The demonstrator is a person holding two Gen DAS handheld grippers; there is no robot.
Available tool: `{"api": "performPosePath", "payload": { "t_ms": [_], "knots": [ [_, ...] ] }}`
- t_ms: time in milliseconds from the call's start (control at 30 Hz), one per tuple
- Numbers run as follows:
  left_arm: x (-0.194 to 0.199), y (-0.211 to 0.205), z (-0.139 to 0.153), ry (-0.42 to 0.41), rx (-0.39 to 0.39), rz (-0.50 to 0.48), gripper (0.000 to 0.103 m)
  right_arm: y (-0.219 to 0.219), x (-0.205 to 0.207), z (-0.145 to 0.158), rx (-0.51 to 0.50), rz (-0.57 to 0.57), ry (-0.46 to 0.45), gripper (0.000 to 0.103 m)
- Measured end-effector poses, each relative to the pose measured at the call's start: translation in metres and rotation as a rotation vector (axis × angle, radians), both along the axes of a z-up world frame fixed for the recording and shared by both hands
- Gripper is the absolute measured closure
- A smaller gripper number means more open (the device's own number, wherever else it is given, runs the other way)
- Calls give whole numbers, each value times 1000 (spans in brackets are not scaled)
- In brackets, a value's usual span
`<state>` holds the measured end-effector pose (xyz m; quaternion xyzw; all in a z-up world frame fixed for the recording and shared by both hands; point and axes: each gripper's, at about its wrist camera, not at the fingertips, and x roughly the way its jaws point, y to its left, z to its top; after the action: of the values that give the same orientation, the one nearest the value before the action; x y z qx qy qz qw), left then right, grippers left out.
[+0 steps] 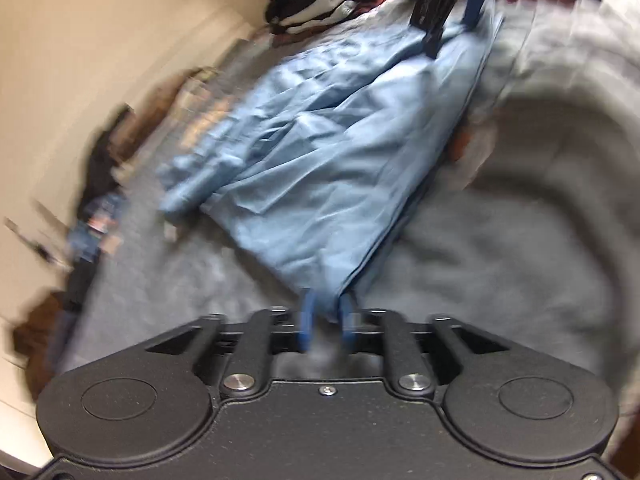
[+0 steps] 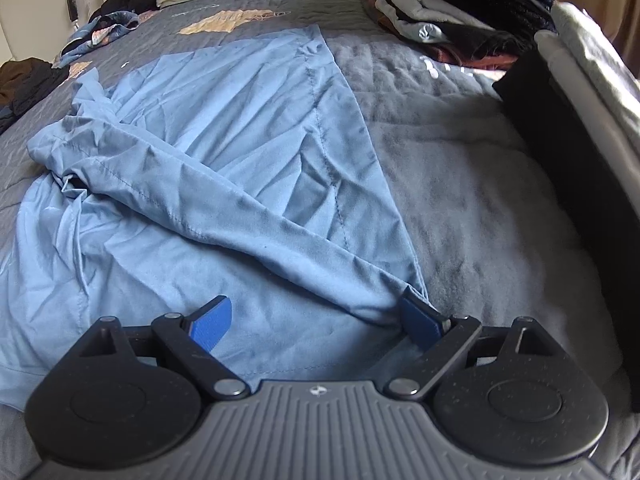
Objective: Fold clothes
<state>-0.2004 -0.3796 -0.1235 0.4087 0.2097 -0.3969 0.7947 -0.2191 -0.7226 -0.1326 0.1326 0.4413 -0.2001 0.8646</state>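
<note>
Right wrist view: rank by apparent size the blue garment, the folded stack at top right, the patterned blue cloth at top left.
1. blue garment, by far the largest.
2. folded stack.
3. patterned blue cloth, smallest.

Both of the last two lie far from the camera, so their true sizes are unsure.

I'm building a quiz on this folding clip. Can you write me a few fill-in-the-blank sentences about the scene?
1. The garment being folded is light ____ in colour.
2. The left gripper is ____ on a corner of it.
3. The right gripper has its jaws ____.
4. The garment lies on a grey ____.

Missing words: blue; shut; open; blanket
</note>
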Motion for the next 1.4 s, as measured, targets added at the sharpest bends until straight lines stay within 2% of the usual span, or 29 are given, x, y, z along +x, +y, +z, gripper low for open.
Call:
{"api": "performPosePath", "payload": {
  "t_ms": [33,167,233,333,400,467,533,600,833,1067,1133,1300,1400],
  "knots": [
    [1,4,10,37,-49,-1,47,0,-1,6,-16,6,-12,11],
    [23,8,51,154,-264,37,46,0,-8,29,-33,13,-113,11],
    [43,0,62,148,-325,84,42,2,-10,40,-30,26,-172,11],
    [82,-8,73,131,-422,178,42,12,-6,53,-14,72,-248,11],
    [104,-1,78,165,-521,249,42,21,-1,61,-1,111,-295,11],
    [121,8,77,203,-568,288,41,35,8,67,-11,167,-331,11],
    [136,17,74,240,-597,315,41,49,22,72,-17,250,-358,11],
    [148,25,73,238,-587,340,41,66,44,76,-34,364,-376,11],
    [173,47,75,279,-593,359,39,117,153,92,-48,697,-330,11],
    [186,55,72,302,-571,357,37,136,245,87,-37,833,-181,11],
    [188,57,72,306,-573,350,36,134,262,83,-27,852,-152,12],
    [198,62,73,331,-590,363,34,135,290,81,72,911,-124,14],
    [202,65,73,345,-599,372,34,137,306,74,60,927,-82,18]
  ]
}}
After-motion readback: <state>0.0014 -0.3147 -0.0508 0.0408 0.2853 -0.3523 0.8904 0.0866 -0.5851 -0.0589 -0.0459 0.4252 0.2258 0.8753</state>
